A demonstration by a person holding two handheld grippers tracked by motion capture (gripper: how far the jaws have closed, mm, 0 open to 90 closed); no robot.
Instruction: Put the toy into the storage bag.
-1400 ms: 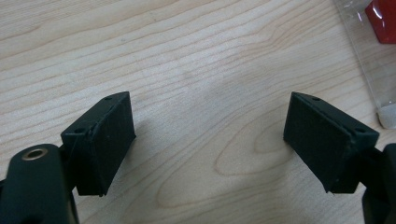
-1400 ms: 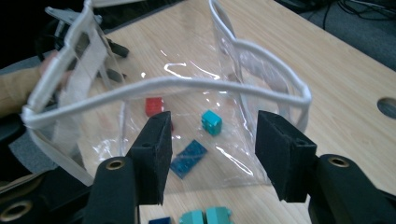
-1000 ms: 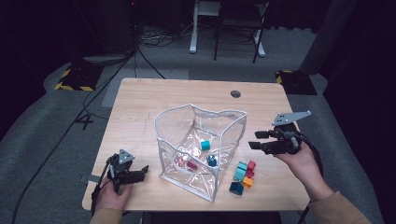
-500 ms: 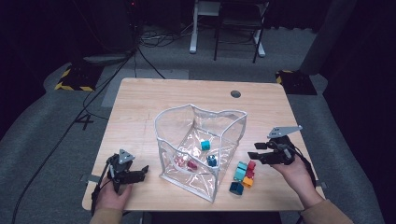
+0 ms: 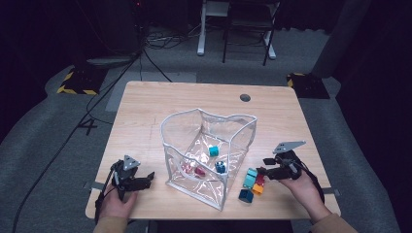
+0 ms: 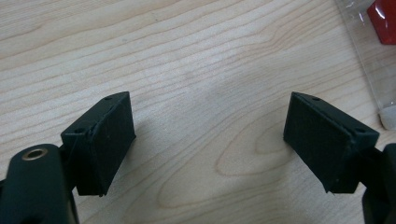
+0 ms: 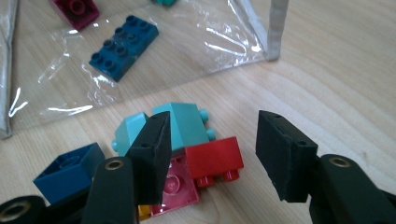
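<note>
A clear plastic bag (image 5: 241,127) stands open in the middle of the wooden table (image 5: 145,111). Inside it lie a teal brick (image 5: 214,151), a blue brick (image 5: 221,167) and red pieces (image 5: 194,170). To its right is a small pile: a teal brick (image 5: 250,177), a red one (image 5: 260,179), an orange one (image 5: 257,189) and a blue one (image 5: 245,195). My right gripper (image 5: 262,166) hovers open just over this pile. In the right gripper view its jaws (image 7: 212,121) straddle the red brick (image 7: 212,158) without touching it. My left gripper (image 5: 148,178) rests open on bare wood (image 6: 208,107).
A round grommet hole (image 5: 245,97) sits near the table's far edge. The bag's corner seam (image 7: 275,28) stands just beyond the pile. A dark floor with cables and a chair base lies behind the table.
My right gripper has come down from above the table's right side to just over the brick pile, jaws staying open. The left gripper has not moved.
</note>
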